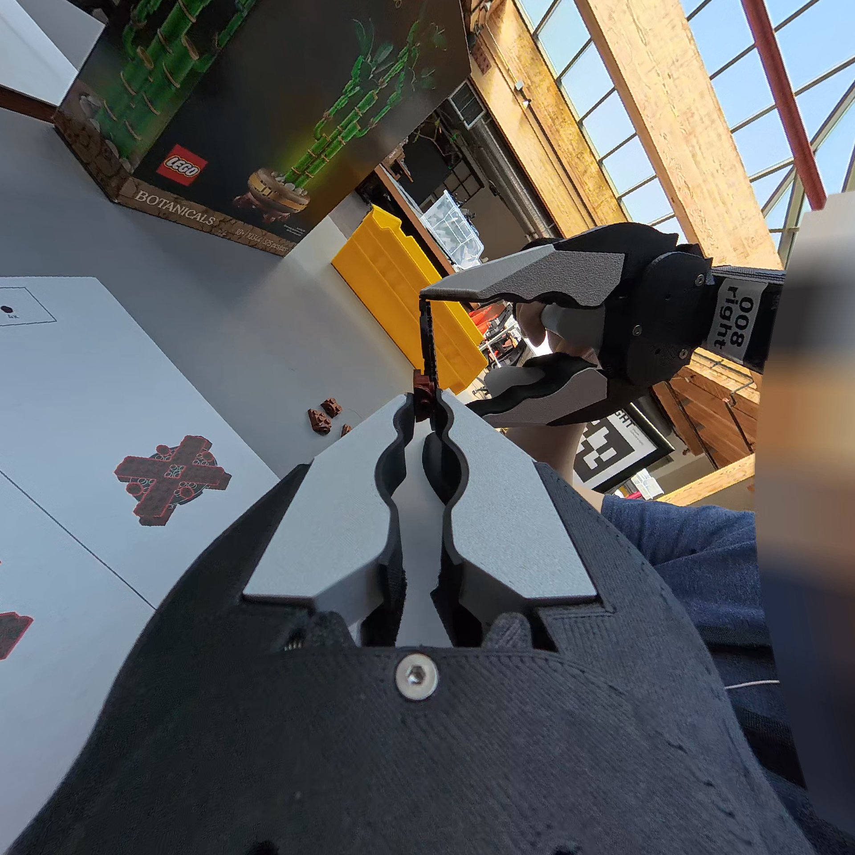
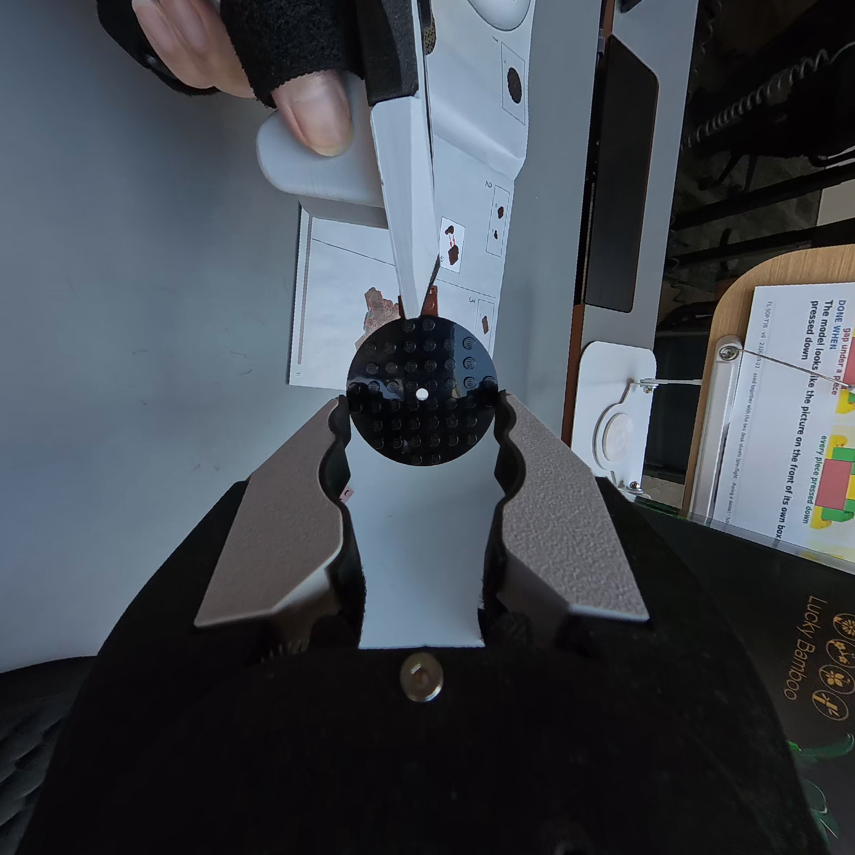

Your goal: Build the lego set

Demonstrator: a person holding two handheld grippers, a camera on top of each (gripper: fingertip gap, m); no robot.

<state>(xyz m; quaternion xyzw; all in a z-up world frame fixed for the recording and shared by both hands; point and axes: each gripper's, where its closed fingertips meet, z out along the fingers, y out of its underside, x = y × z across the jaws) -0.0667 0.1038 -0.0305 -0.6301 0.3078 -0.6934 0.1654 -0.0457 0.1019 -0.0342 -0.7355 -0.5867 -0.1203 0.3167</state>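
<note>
The round black studded plate (image 2: 422, 392), glossy with a small centre hole, is held up above the grey table (image 2: 139, 324), pinched at its rim by the right gripper (image 2: 422, 402) between spread, wavy-edged jaws. At the plate's far edge the left gripper (image 1: 423, 407) has its matte grey jaws pressed together on a small reddish-brown piece (image 1: 422, 386) touching the plate. Beyond it, loose brown pieces (image 1: 324, 416) lie near the ridged yellow plastic bin (image 1: 398, 287); whether anything is inside cannot be seen.
</note>
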